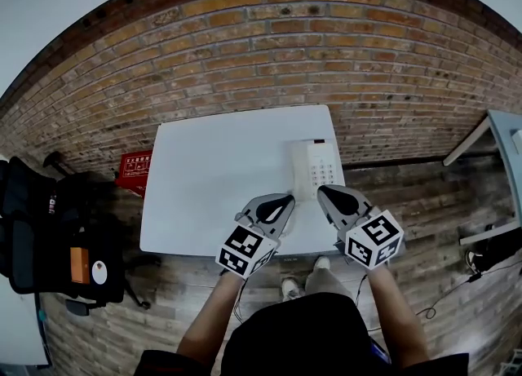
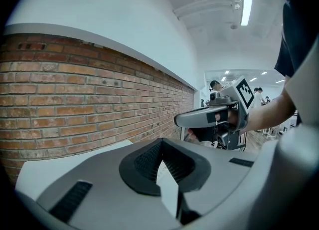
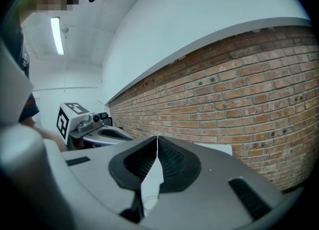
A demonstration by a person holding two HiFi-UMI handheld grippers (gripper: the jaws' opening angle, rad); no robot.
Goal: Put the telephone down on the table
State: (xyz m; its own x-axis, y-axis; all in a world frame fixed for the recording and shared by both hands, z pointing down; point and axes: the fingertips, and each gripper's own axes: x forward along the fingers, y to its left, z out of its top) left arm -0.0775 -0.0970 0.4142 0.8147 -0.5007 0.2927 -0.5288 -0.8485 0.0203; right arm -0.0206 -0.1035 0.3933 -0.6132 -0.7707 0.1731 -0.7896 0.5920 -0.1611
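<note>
Red brick wall (image 1: 261, 48) is backing a white table (image 1: 204, 179) that is standing on a wooden floor (image 1: 408, 195), with the table's far edge lying along the wall. A white telephone (image 1: 314, 169) is sitting flat on the tabletop against its right edge, about midway between the far and near right corners. Its handset (image 1: 299, 172) is resting in the cradle on the side toward the table's middle, and its keypad (image 1: 325, 172) is facing up beside it.

A person is standing at the near edge, holding both tools out over the near right part of the tabletop. The left gripper (image 1: 285, 201) is pointing toward the telephone's near left corner, its jaws pressed together with nothing between them. The right gripper (image 1: 324, 192) is likewise closed and empty, and from the head view its tip is overlapping the telephone's near end; whether it is touching the set cannot be told. The two grippers are lying close together, side by side, tips angled toward each other, each one's marker cube (image 1: 373, 240) facing up toward the camera.

A red box (image 1: 134, 170) is sitting on the floor just beside the table's left edge, dark bags (image 1: 49, 236) are lying farther left, and a second table (image 1: 507, 134) is showing at the right.
</note>
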